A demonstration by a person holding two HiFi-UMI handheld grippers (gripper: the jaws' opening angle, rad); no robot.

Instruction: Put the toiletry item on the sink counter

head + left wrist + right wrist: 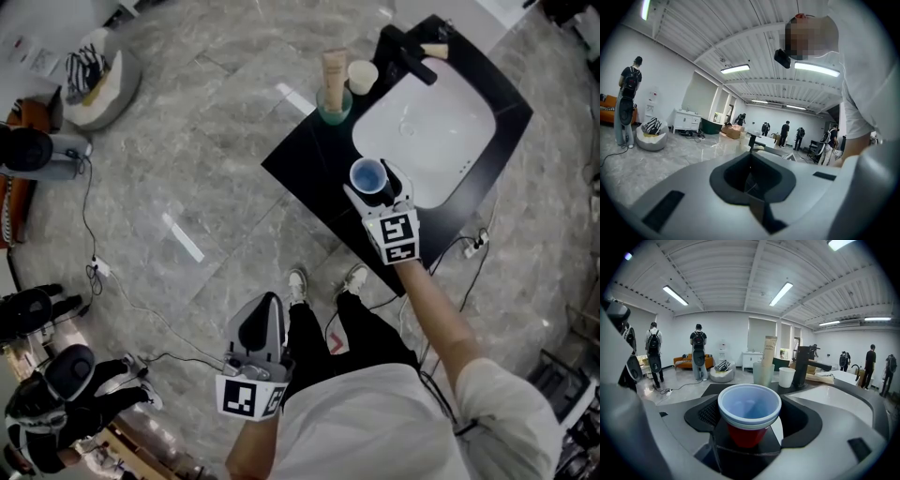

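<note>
A stacked cup [367, 175], pale blue inside and red lower down [749, 414], stands upright between the jaws of my right gripper [377, 186], which is shut on it [749, 430]. It hangs over the front-left part of the black sink counter [309, 161], beside the white basin [431, 122]. Farther along the counter stand a glass holding a beige tube [334, 82], a white cup [362, 75] and a black faucet [409, 52]. My left gripper [260, 326] hangs low by the person's leg, away from the counter, its jaws together with nothing between them [751, 157].
A striped beanbag [98, 80] lies on the marble floor at the far left. Cables [94, 267] run across the floor, and a power strip [473, 246] sits by the counter's near corner. Dark equipment [56, 384] is piled at the lower left. Several people stand in the room.
</note>
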